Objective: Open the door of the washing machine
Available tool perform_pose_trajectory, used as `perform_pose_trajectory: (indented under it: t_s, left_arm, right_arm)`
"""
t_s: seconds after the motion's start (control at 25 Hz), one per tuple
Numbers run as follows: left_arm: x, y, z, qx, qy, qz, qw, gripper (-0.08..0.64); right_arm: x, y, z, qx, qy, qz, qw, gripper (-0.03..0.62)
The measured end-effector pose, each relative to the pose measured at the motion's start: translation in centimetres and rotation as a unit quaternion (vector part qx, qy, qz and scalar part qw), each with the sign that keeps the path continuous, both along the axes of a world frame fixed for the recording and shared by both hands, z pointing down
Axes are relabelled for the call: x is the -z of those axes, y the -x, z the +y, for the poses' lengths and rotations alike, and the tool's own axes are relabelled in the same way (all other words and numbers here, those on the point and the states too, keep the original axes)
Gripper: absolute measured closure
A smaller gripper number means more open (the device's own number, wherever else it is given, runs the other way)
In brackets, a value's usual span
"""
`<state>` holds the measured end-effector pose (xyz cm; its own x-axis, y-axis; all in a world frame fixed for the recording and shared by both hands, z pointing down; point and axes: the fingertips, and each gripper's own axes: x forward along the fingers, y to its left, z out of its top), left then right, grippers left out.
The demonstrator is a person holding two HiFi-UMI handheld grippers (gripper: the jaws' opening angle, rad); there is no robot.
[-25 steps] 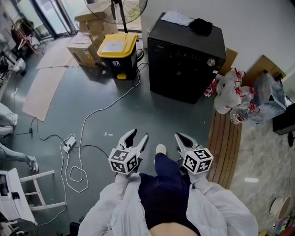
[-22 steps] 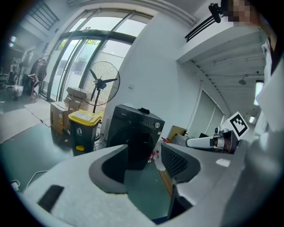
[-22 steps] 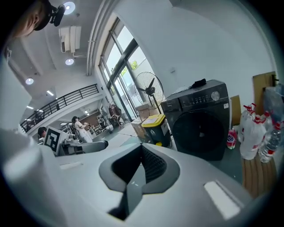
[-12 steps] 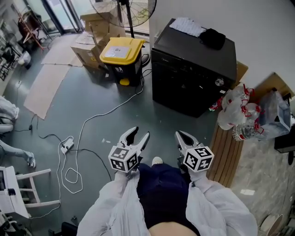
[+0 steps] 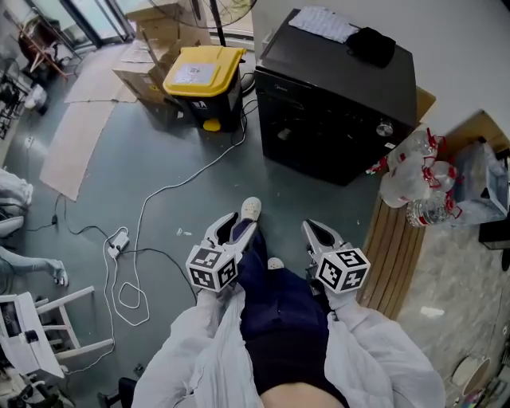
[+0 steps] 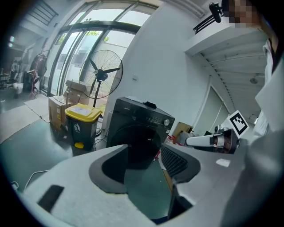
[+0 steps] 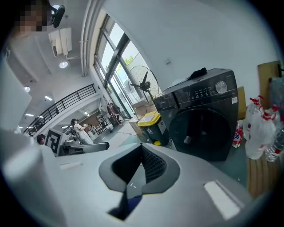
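Head view cuts the fan (image 6: 101, 73) off at its top edge, and a white chair (image 5: 44, 335) runs out of the left edge. From above, the front of the washing machine (image 5: 335, 103) is steeply foreshortened, so its door hardly reads there. The gripper views show it better: a round dark door (image 7: 202, 133) lying flush in the black front, closed, with a small pale spot at its left side that may be the catch — too small to tell. One washing machine, black and boxy, stands on the grey floor against the white wall. It has one silver knob (image 5: 385, 128) at the upper right of its panel and two things on top: a white sheet (image 5: 323, 24) and a black lump (image 5: 370, 45), unclear what. One yellow-lidded bin (image 5: 199, 80) stands just to its left, with cardboard boxes (image 5: 151, 48) behind the bin; tied plastic bags with bottles (image 5: 418, 187) sit to its right by a wooden board. Two tongs, both low in the head view and well apart from the machine. The left tongs (image 5: 233, 235) are spread, nothing between them but floor and the machine beyond. The right tongs (image 5: 319, 239) are parted more narrowly and also hold nothing. The person's leg in dark trousers runs between the two, with one white shoe (image 5: 251, 209) just beside the left tips and a second shoe (image 5: 275, 263) partly hidden by the leg. A white cable with a power strip (image 5: 119, 243) loops over the floor at left.
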<state>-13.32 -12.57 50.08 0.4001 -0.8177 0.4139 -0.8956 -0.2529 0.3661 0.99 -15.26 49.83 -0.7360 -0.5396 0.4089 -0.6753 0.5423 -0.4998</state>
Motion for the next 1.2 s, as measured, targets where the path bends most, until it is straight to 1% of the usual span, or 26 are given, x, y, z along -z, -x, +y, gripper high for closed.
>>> perform_pose_trajectory:
  t_s: [0.16, 0.44, 0.64, 0.8, 0.92, 1.04, 1.2]
  left_arm:
    - [-0.8, 0.0, -3.7, -0.023, 0.007, 0.001, 0.9997, 0.336]
    - [-2.9, 2.0, -13.5, -0.064, 0.023, 0.005, 0.9977, 0.336]
    - [-4.4, 3.7, -21.6, -0.116, 0.025, -0.035, 0.9923, 0.336]
    - [-6.4, 5.1, -27.3, -0.155, 0.035, -0.054, 0.9858, 0.337]
    - [-8.9, 5.4, -30.6, -0.196, 0.044, -0.089, 0.9756, 0.343]
    - [-11.9, 4.8, -33.4, -0.243, 0.053, -0.128, 0.9602, 0.353]
    - [-16.5, 3.6, -36.3, -0.298, 0.072, -0.157, 0.9387, 0.353]
  right_arm:
    - [-0.9, -0.3, -3.2, -0.022, 0.006, 0.009, 1.000, 0.584]
    - [-2.5, 1.7, -11.4, -0.057, 0.018, 0.027, 0.998, 0.584]
    - [-2.6, 4.5, -18.3, -0.068, 0.016, 0.045, 0.997, 0.584]
    - [-3.2, 6.6, -22.9, -0.082, 0.024, 0.050, 0.995, 0.584]
    - [-4.0, 7.4, -25.2, -0.095, 0.038, 0.063, 0.993, 0.584]
    - [-5.1, 7.4, -26.9, -0.111, 0.052, 0.076, 0.989, 0.584]
    - [-6.8, 7.2, -28.3, -0.141, 0.081, 0.085, 0.983, 0.584]
